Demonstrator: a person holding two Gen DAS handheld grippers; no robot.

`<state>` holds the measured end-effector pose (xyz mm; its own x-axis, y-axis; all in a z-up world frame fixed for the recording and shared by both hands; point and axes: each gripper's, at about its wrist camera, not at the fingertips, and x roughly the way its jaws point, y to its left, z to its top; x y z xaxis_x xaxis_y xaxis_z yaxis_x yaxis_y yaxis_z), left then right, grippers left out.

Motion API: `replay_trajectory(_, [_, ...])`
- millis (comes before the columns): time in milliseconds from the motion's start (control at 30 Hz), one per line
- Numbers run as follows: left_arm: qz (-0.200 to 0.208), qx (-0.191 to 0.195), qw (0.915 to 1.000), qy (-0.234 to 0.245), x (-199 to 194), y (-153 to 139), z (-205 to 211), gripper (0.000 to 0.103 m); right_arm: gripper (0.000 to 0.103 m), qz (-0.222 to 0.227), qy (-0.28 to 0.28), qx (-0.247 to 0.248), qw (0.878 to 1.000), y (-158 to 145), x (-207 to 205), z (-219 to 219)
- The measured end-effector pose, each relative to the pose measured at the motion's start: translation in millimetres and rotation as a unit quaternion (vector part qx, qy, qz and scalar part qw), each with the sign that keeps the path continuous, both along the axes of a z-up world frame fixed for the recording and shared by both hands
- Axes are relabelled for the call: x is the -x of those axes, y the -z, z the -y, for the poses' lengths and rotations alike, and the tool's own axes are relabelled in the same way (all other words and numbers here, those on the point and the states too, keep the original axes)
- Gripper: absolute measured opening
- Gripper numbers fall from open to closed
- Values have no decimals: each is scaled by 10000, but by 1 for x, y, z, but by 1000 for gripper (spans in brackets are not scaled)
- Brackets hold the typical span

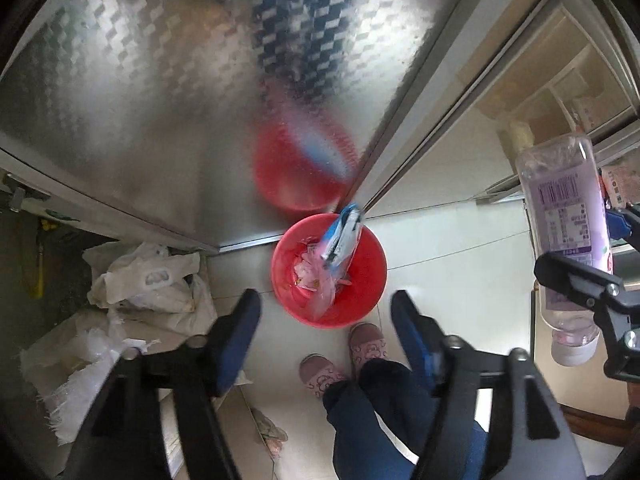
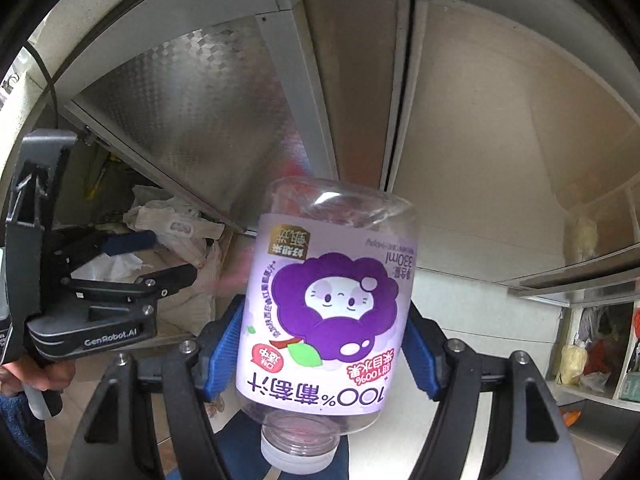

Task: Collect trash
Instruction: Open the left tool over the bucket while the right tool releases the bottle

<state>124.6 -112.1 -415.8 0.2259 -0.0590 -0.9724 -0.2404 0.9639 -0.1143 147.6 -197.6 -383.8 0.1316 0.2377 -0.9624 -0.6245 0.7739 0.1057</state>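
Clear juice bottle clamped inverted in right gripper, red bin below open left gripper

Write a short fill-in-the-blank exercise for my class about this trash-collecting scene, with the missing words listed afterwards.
1. The right gripper holds a bottle with its cap pointing ____.
2. The left gripper is ____ and holds nothing.
3. The bin on the floor is coloured ____.
4. A blue-and-white wrapper sticks out of the ____.

Missing words: down; open; red; bin

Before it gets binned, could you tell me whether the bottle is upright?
No, upside down: bottle has its white cap lowest and its label inverted.
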Motion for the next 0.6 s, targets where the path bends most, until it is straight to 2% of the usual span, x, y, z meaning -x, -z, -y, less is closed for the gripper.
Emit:
replay_trajectory(200, [11, 47, 9999, -121, 10, -11, -6, 71, 69, 8, -100, -84, 9999, -8, -1, 5])
replay_trajectory(267, [32, -79, 9998, -151, 15, -13, -8, 71, 69, -2, -149, -109, 9998, -8, 1, 3])
replay_trajectory(333, [46, -291, 9991, -289, 20, -13, -13, 71, 69, -22, -210, -130, 9997, -6, 2, -3])
replay_trajectory(433, [56, -138, 9986, -506, 29, -7, -25, 71, 69, -105, -330, -121, 9993, 5, 5, -11])
replay_trajectory(467, [96, -201, 9979, -614, 33, -7, -29, 71, 69, -126, -380, -109, 9991, 9, 7, -14])
replay_trajectory(533, [147, -376, 9965, -727, 39, -6, -35, 82, 69, -164, -510, -86, 9985, 13, 10, -18])
replay_trajectory(600, [184, -550, 9949, -822, 46, -5, -40, 87, 69, -167, -648, -72, 9977, 16, 13, -24])
